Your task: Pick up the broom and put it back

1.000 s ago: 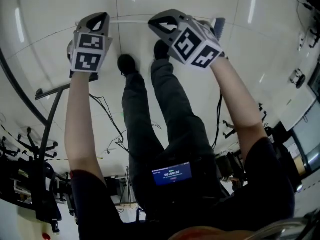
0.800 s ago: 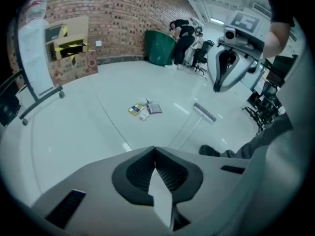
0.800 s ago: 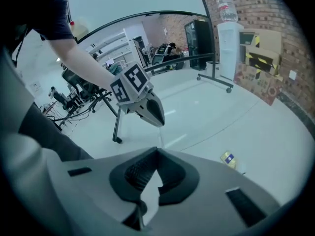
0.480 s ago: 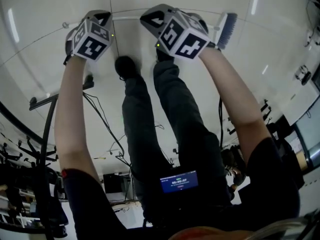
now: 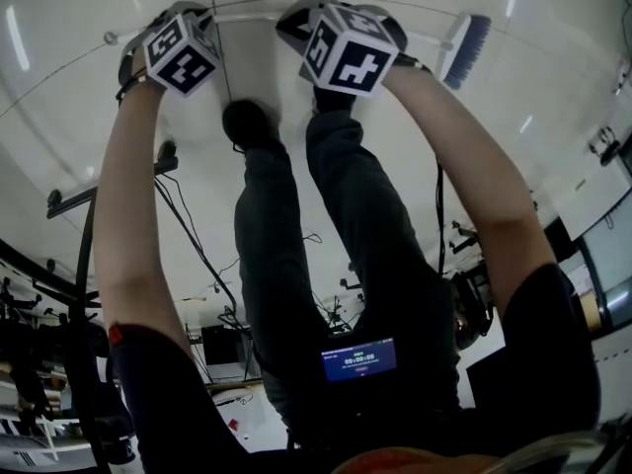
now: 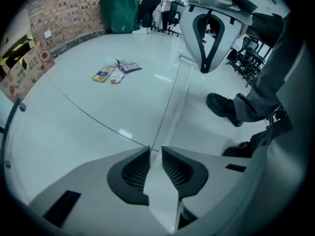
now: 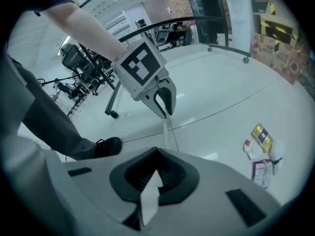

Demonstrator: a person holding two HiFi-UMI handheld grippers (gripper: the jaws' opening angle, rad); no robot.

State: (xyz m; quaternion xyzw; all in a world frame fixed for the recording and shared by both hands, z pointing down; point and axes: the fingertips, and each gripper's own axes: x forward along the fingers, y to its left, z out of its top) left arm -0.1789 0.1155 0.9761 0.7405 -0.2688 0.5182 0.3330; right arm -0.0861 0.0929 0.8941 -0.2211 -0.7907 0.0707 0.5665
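The broom has a thin white handle and a blue brush head at the head view's upper right, low over the white floor. My right gripper is shut on the handle; in the right gripper view the white handle sits between its jaws and runs on to the left gripper. My left gripper is further along the handle. Its jaws have just been opening and stand slightly apart, with the handle still between them, leading to the right gripper.
Several snack packets lie on the floor, also in the right gripper view as packets. A green bin and people stand by the brick wall. The person's shoes are just below the handle. Stands and cables crowd the left.
Both grippers have sunk toward the floor with the broom. The left gripper has rolled, showing another cube face. The brush head has come further into view at the right.
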